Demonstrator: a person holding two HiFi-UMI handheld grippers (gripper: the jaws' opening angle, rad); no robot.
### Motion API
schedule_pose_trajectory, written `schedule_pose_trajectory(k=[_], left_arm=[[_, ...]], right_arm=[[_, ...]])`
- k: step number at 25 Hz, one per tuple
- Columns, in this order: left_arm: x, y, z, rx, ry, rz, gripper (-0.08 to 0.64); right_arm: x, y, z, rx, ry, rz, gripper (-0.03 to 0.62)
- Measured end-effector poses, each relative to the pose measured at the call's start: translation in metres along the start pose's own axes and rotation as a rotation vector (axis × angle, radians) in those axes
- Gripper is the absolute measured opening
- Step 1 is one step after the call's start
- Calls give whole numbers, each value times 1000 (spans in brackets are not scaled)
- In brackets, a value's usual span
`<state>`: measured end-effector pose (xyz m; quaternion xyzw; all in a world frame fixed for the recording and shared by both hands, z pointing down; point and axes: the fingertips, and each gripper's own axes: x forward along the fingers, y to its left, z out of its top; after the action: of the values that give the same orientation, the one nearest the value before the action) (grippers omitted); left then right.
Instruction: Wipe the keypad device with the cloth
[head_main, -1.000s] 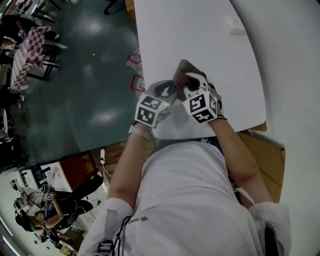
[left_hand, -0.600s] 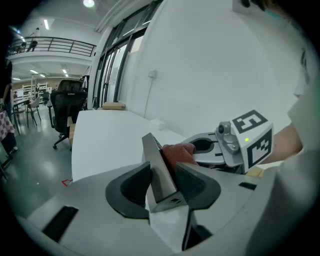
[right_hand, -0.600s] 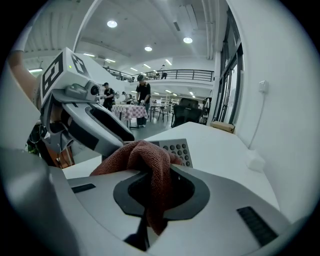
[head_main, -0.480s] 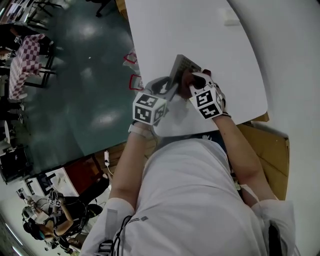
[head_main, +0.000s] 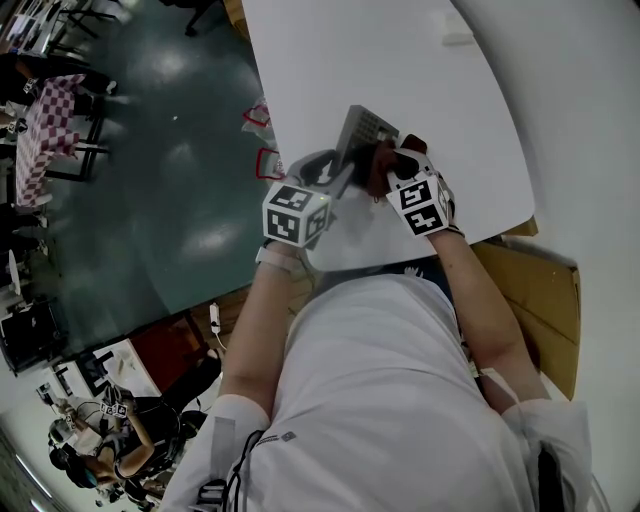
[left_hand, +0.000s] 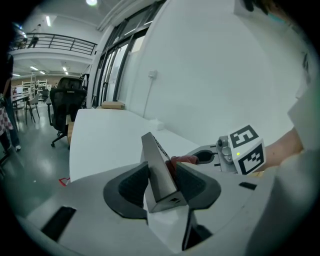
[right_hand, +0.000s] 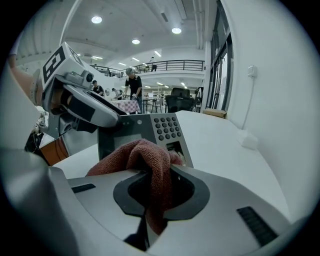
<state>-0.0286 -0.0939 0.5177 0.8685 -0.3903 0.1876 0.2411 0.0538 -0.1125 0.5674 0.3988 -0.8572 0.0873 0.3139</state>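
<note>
Wiping looks partway done: the left gripper (left_hand: 162, 182) clamps its fingers on the keypad device (right_hand: 145, 132), tilted up over the surface's (head_main: 400, 60) near edge, while the right gripper (right_hand: 160, 190) pinches the cloth (right_hand: 150, 160) (reddish, bunched) against its face, keys apparently not yet reached.

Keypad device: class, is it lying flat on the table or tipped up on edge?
Tipped up on edge: the keypad device stands clamped in the left tongs, keys facing the bunched cloth.
</note>
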Motion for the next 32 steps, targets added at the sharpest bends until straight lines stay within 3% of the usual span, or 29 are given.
schedule_pose_trajectory(k=[7, 12, 22, 27, 32], left_arm=[[2, 4, -2, -3, -1, 2, 161], [1, 3, -1, -4, -7, 12, 161], [-7, 4, 6, 47, -17, -6, 161], [-15, -3, 2, 37, -42, -66, 161], [-22, -11, -5, 107, -29, -105, 161]], right_arm=[[3, -3, -19, 10, 43, -10, 38], [2, -3, -32, -44, 71, -19, 38], [-4, -2, -18, -62, 95, 24, 38], [-17, -2, 10, -83, 28, 34, 38], [-27, 13, 50, -85, -70, 74, 38]])
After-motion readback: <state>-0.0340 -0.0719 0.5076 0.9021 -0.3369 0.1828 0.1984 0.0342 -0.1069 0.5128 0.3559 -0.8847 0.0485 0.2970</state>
